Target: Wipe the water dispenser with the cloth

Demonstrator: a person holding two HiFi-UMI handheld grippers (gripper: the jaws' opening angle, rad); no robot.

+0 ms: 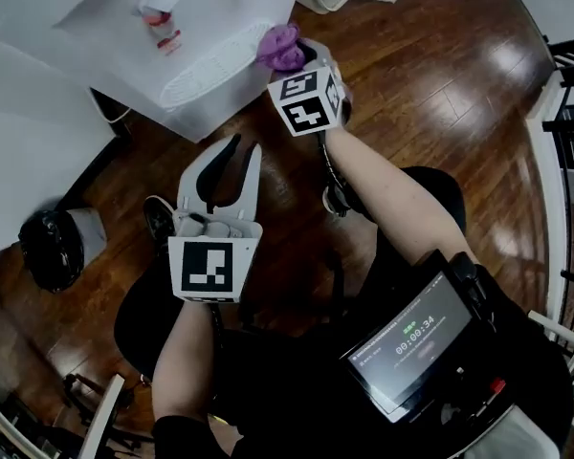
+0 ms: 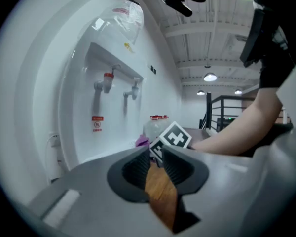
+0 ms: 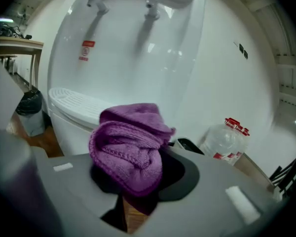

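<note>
While the right claw (image 3: 138, 174) clenches the bunched purple cloth (image 3: 130, 144) close by the drip tray (image 3: 76, 102) of the water dispenser (image 3: 138, 58), the left claw (image 2: 157, 164) hangs back, pressed together on nothing.

The water dispenser (image 3: 138, 58) is smooth, glossy white plastic; the purple cloth (image 3: 130, 147) looks nubby and knitted; the floor (image 1: 440, 94) is polished dark wood.

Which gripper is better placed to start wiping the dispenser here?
Right. The right gripper grips the bunched purple knitted cloth close to the white water dispenser; the left gripper is shut, empty and farther back.
</note>
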